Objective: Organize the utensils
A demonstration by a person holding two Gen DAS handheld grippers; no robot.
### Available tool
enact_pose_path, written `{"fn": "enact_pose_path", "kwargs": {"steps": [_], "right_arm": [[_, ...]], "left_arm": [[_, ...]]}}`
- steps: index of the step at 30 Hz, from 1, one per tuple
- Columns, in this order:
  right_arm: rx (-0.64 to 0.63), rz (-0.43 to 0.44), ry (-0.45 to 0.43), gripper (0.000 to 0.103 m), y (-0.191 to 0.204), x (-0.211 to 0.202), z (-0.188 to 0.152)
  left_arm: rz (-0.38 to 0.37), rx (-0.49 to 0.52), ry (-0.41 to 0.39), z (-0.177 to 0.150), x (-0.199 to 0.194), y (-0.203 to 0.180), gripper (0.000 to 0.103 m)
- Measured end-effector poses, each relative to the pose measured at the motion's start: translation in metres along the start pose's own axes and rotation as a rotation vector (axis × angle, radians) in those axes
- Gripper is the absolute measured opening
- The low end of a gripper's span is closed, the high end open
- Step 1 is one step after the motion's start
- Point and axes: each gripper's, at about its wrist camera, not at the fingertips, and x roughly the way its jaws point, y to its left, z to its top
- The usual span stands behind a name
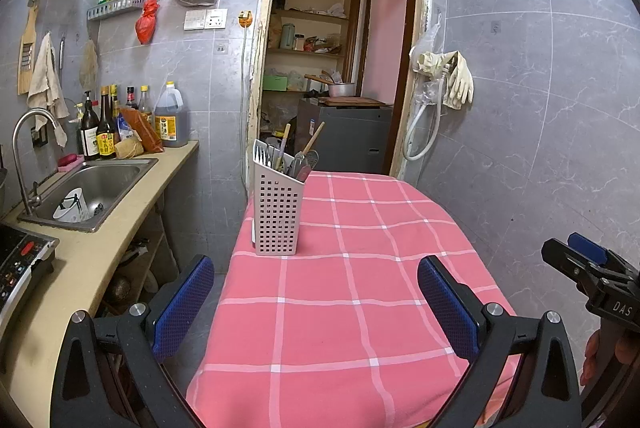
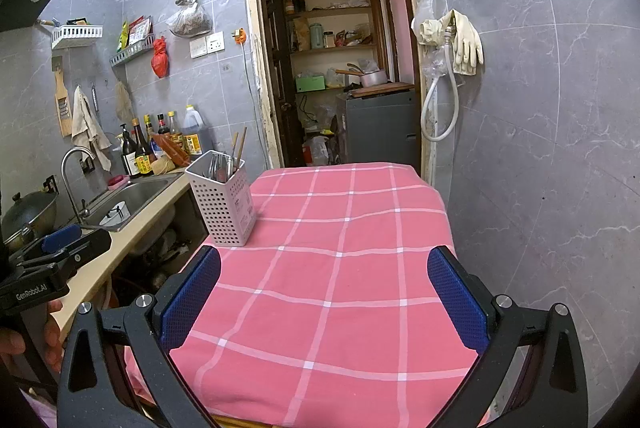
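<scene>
A white perforated utensil holder point(image 1: 277, 212) stands upright at the far left of the pink checked table point(image 1: 360, 288). It holds several utensils point(image 1: 298, 160), among them metal cutlery and wooden handles. It also shows in the right wrist view point(image 2: 224, 206) with the utensils point(image 2: 224, 164) inside. My left gripper point(image 1: 316, 308) is open and empty above the table's near edge. My right gripper point(image 2: 324, 302) is open and empty, also over the near part of the table point(image 2: 340, 268). The right gripper shows at the right edge of the left wrist view point(image 1: 592, 264).
A beige counter point(image 1: 100, 252) with a steel sink point(image 1: 92, 188), tap and bottles point(image 1: 120, 124) runs along the left. An open doorway point(image 1: 340, 48) to a storage room lies behind the table. A tiled wall with hanging gloves point(image 1: 456, 80) stands to the right.
</scene>
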Motion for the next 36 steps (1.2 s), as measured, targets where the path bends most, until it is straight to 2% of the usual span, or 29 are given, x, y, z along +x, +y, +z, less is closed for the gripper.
{"fn": "enact_pose_path", "kwargs": {"steps": [36], "right_arm": [[-0.001, 0.005, 0.006, 0.102, 0.0041, -0.0009, -0.0005]], "left_arm": [[0.0, 0.002, -0.001, -0.0008, 0.0, 0.0014, 0.102]]}}
